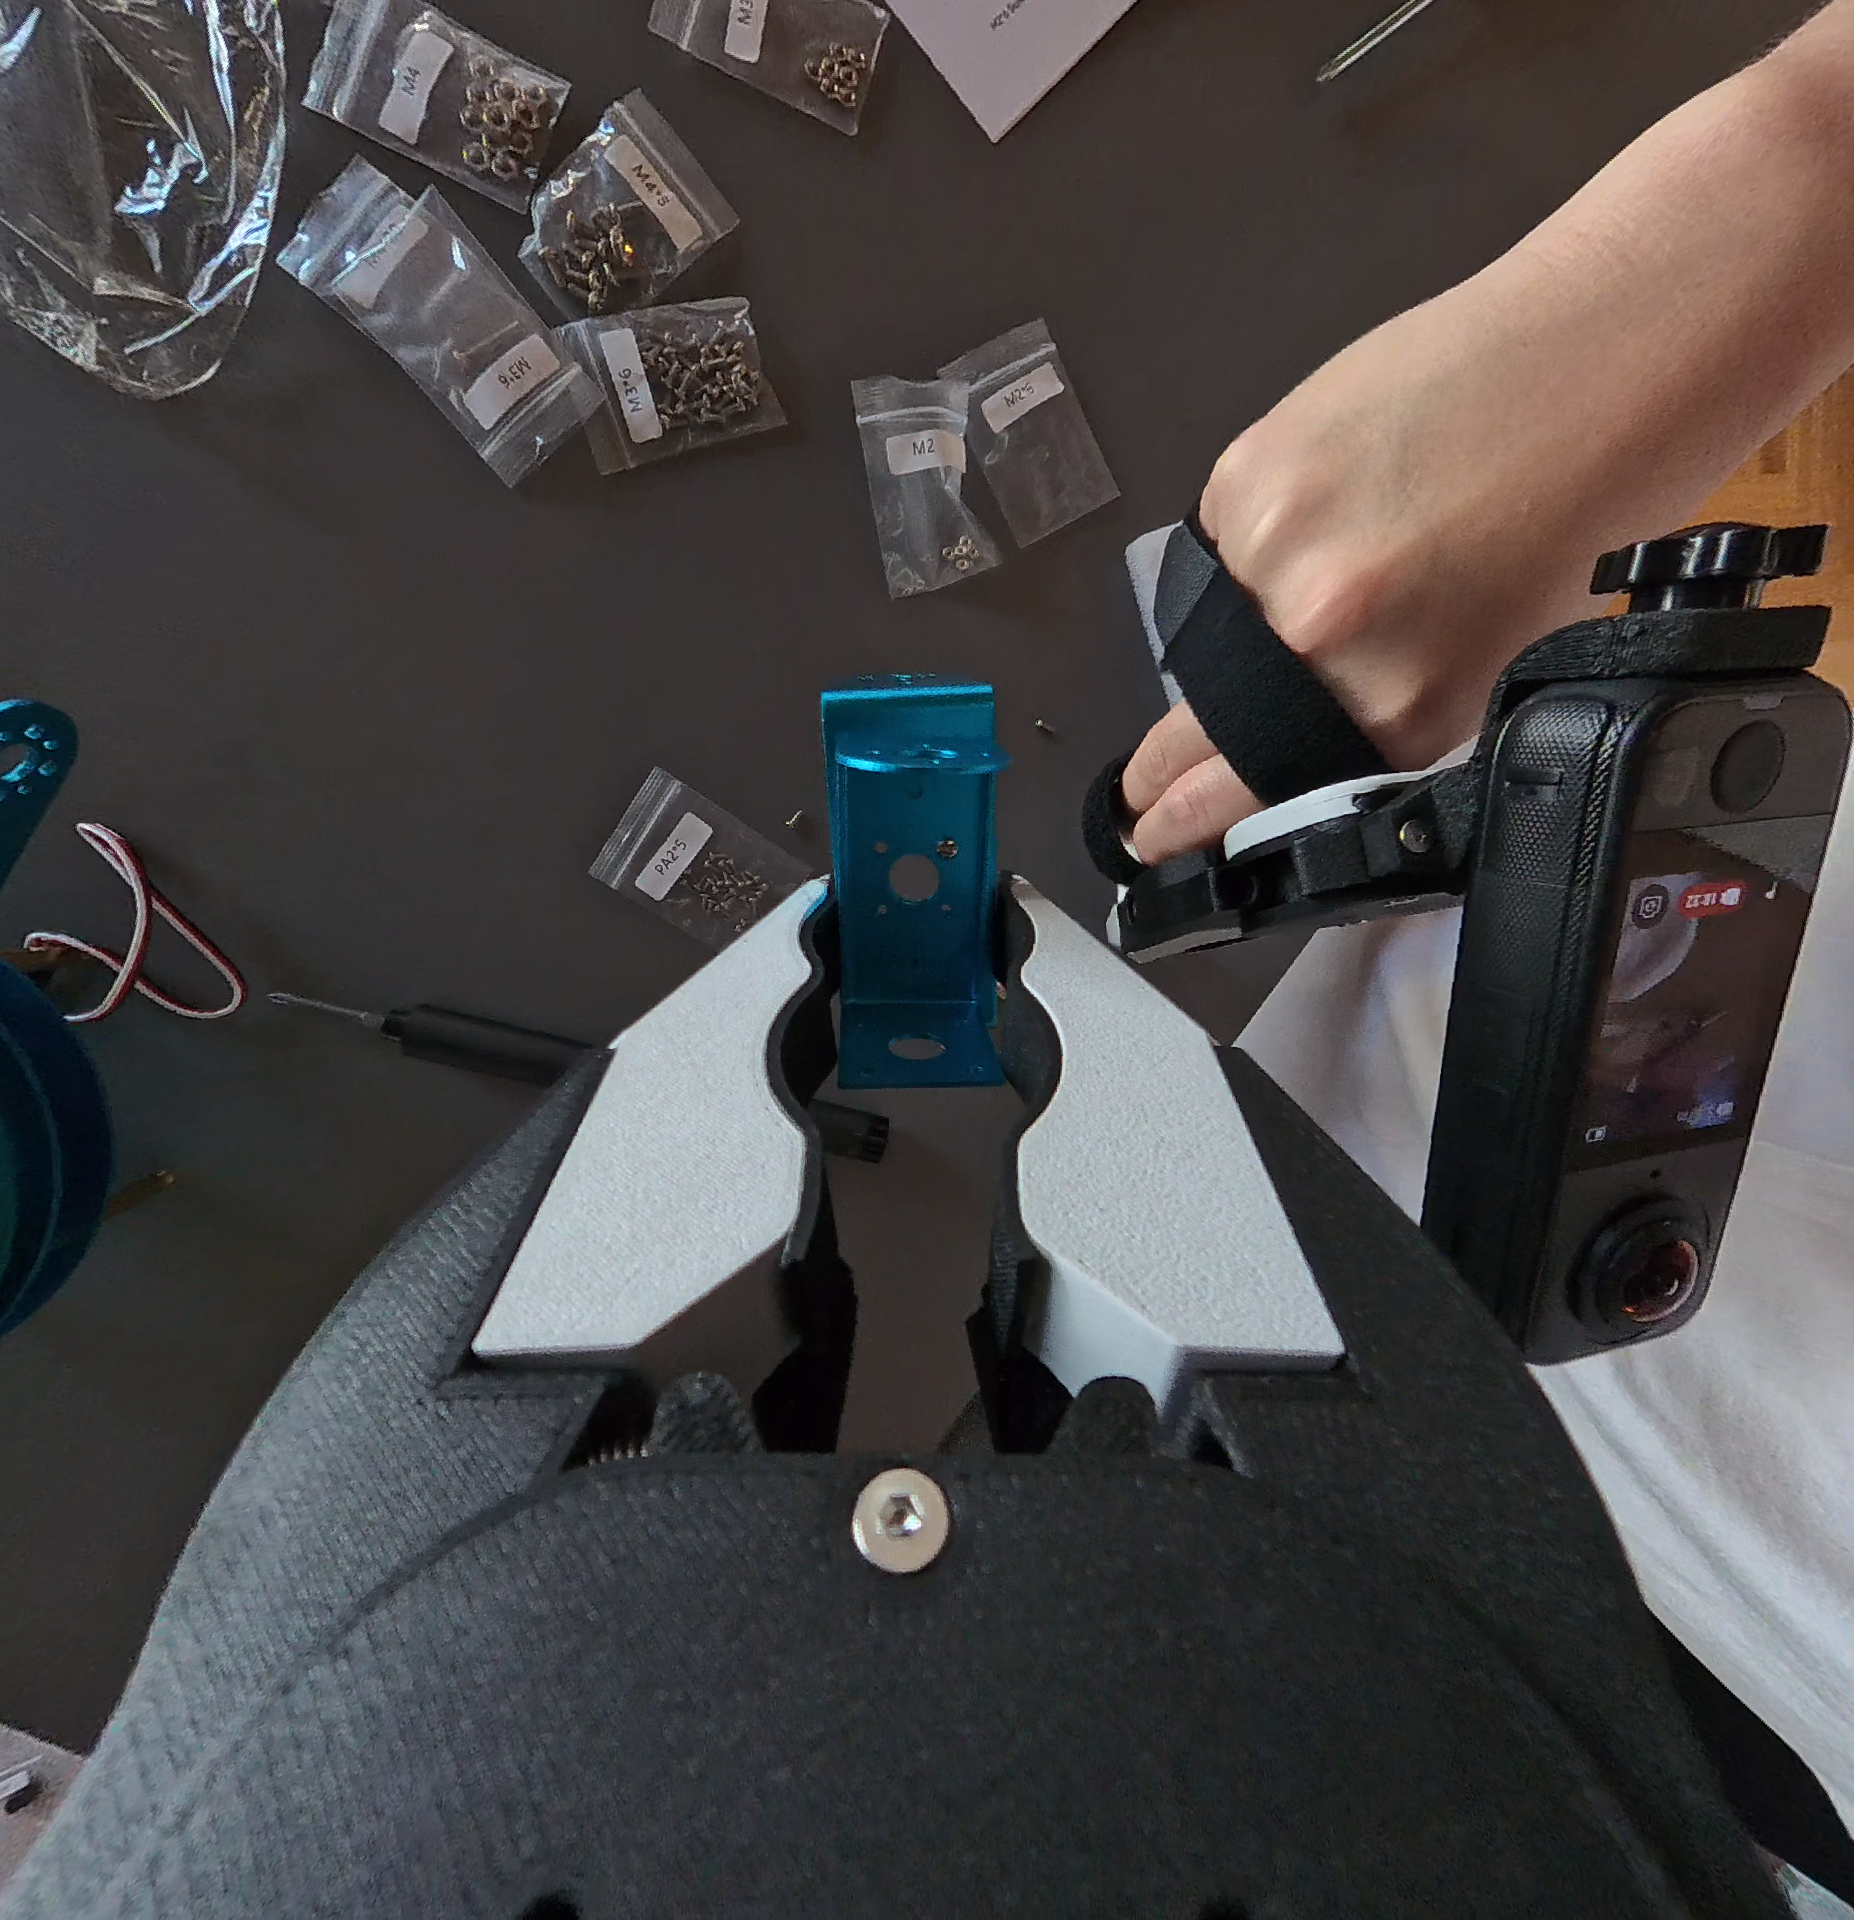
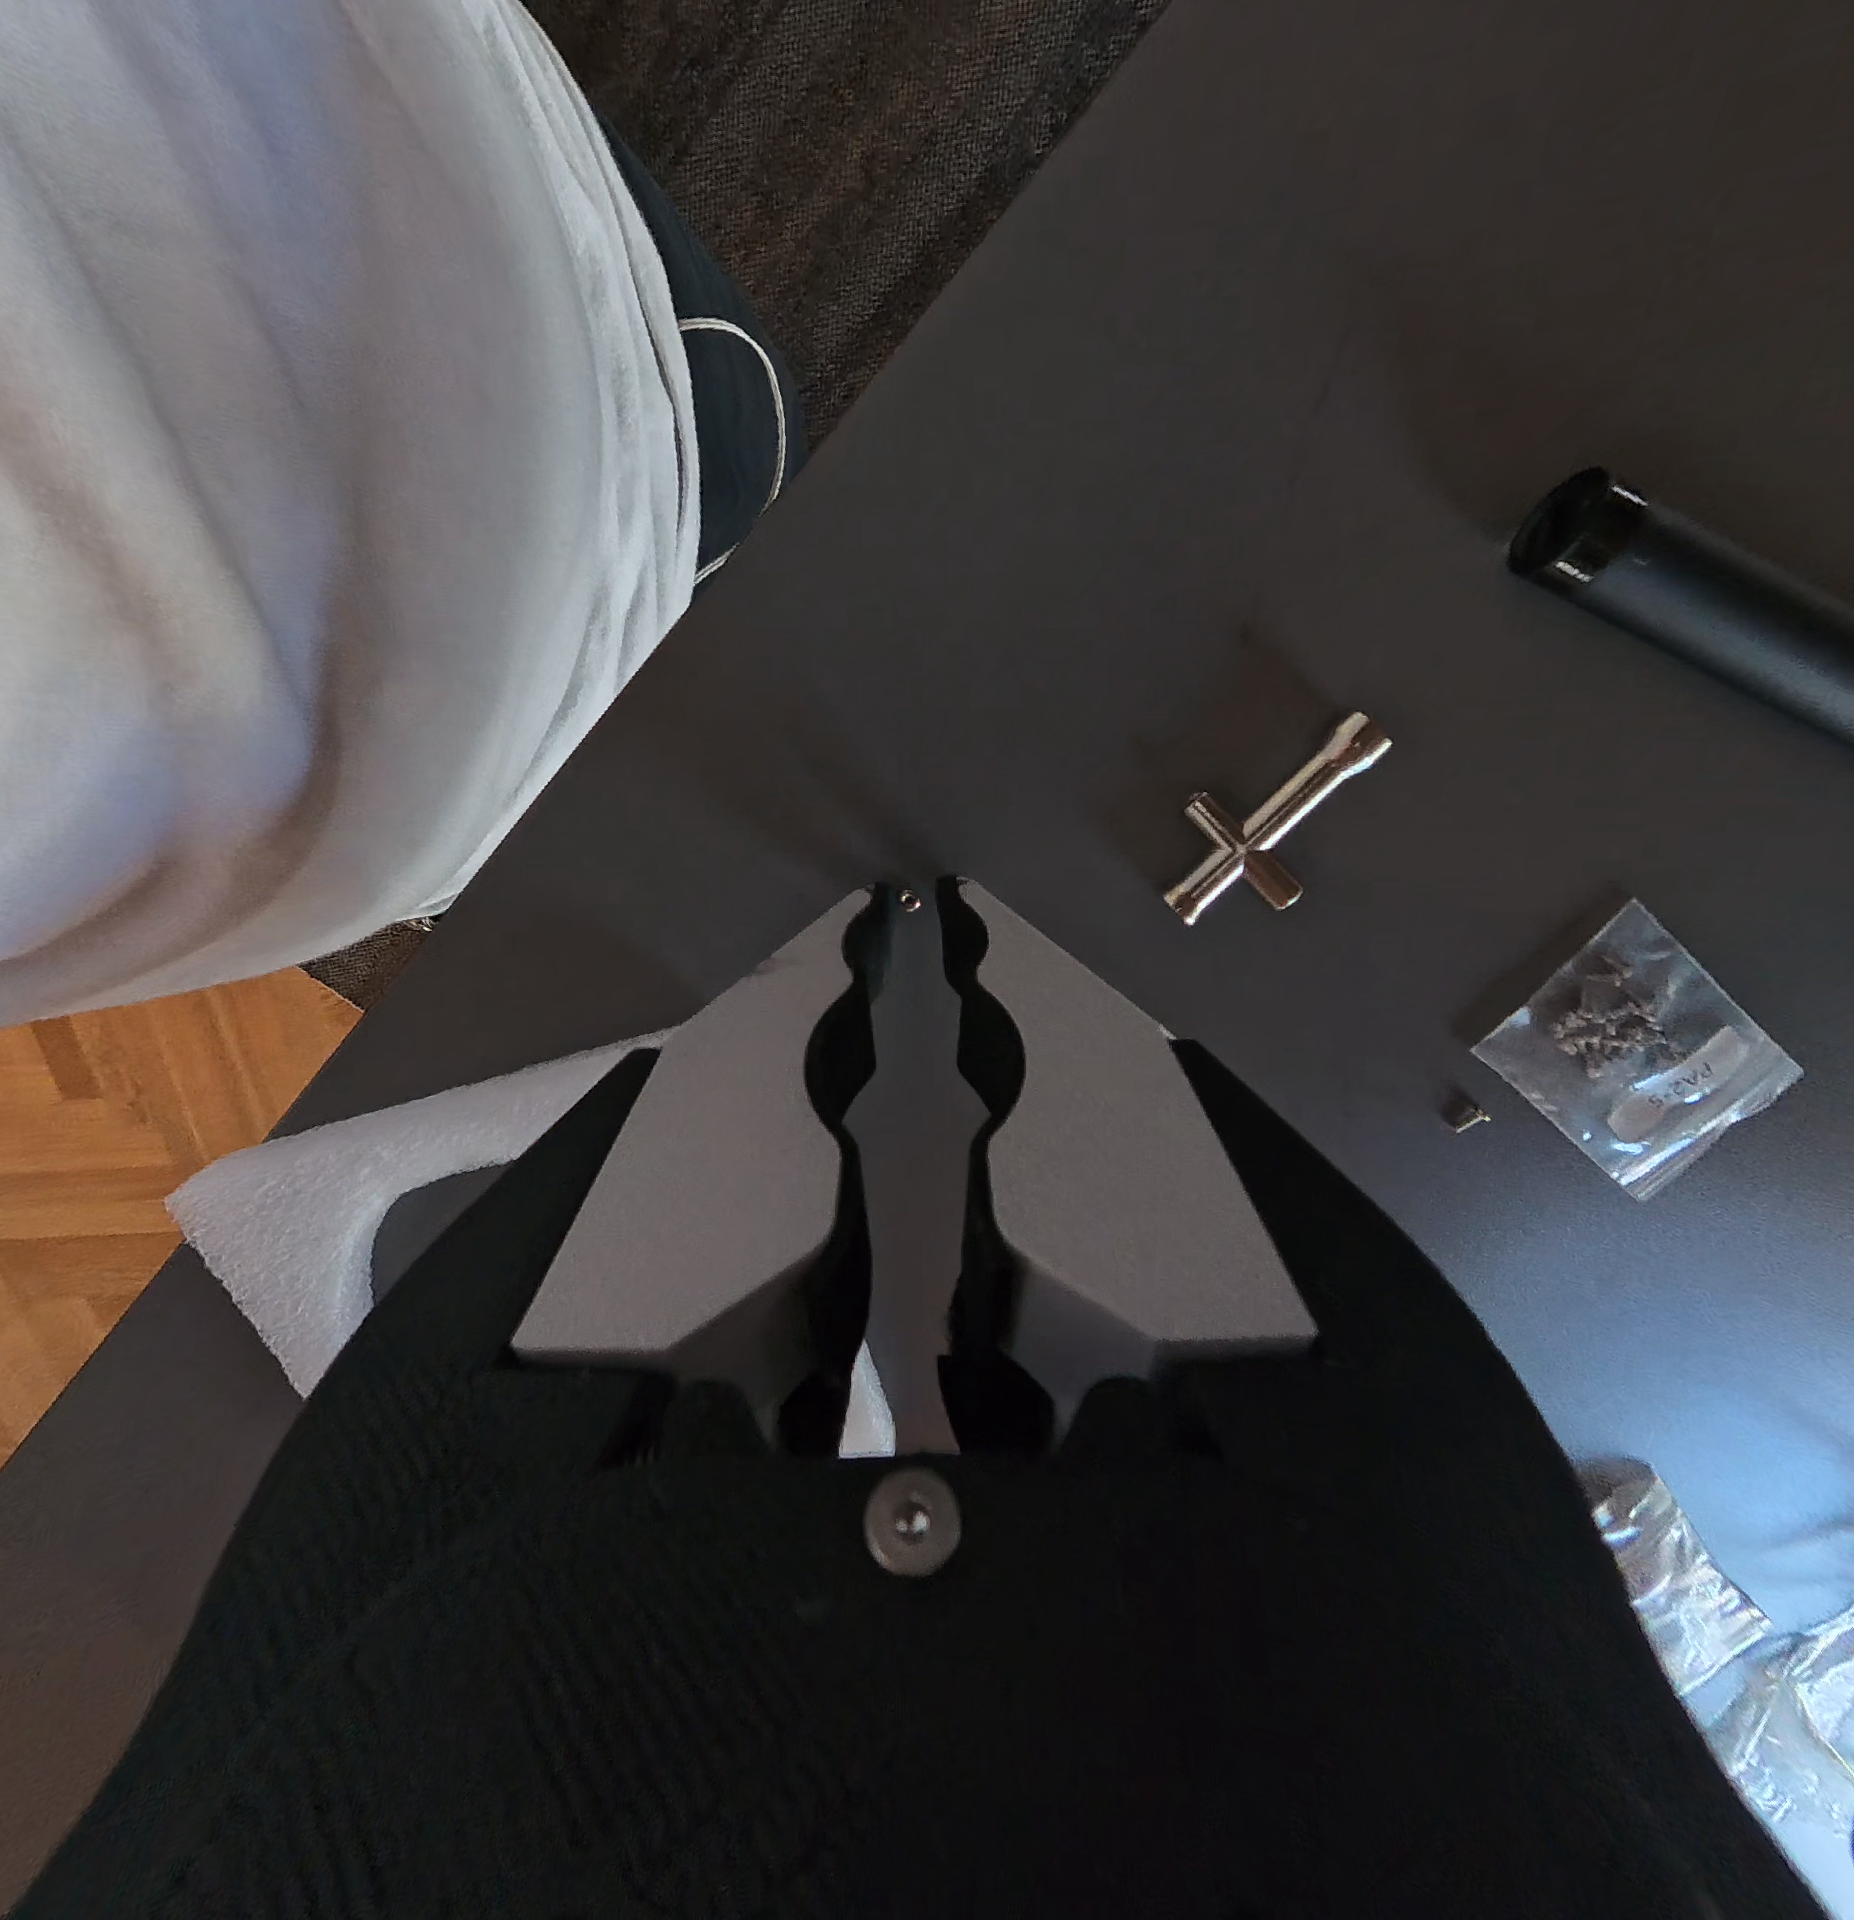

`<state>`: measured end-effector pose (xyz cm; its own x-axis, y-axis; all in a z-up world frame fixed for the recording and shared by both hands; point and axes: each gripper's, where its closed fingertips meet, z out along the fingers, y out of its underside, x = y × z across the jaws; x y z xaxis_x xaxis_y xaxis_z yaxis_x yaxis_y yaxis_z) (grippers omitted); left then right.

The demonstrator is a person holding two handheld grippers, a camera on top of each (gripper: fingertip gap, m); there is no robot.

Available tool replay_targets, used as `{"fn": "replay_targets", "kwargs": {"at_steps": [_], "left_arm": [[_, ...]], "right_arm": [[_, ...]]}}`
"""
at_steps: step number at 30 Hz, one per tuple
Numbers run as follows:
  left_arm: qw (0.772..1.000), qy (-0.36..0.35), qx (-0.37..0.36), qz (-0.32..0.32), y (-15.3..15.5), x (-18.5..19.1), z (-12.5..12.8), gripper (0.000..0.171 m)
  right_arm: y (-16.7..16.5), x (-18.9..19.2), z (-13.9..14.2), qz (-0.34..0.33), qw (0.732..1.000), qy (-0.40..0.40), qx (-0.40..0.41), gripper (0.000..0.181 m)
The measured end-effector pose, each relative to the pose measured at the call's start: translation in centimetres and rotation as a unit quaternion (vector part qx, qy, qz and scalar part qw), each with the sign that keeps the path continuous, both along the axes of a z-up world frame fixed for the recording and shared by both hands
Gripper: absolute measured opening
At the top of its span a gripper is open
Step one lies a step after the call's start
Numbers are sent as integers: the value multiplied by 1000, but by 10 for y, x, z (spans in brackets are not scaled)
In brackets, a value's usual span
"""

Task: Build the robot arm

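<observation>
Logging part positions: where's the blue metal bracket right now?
Left wrist view, centre: the blue metal bracket stands upright, clamped between the left tongs, above the dark table, a small screw bag just left of it.

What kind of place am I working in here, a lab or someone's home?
Probably a home hobby bench, not a lab: a dark table on parquet floor, strewn with small screw bags, a blue metal bracket and a cross wrench.
</observation>
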<state>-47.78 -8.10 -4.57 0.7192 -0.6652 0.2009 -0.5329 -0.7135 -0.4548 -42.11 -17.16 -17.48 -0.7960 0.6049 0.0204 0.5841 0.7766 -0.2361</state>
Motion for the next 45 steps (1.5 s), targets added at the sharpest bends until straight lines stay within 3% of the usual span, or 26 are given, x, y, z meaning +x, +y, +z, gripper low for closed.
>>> {"fn": "replay_targets", "kwargs": {"at_steps": [30,34,39,42,45], "left_arm": [[1000,-23,-5,-6,1,7,3,27],[999,-38,-12,-4,2,10,0,27],[996,-78,-33,0,5,22,-8,27],[995,-89,-45,-2,10,31,-13,27],[994,-97,-50,-13,14,46,-11,27]], "right_arm": [[2,2,0,10,1000,-5,-8,2],[5,2,6,-18,998,41,-33,2],[14,9,37,-91,979,152,-105,2],[25,22,62,-142,952,232,-140,2],[36,35,83,-203,908,316,-184,2]]}}
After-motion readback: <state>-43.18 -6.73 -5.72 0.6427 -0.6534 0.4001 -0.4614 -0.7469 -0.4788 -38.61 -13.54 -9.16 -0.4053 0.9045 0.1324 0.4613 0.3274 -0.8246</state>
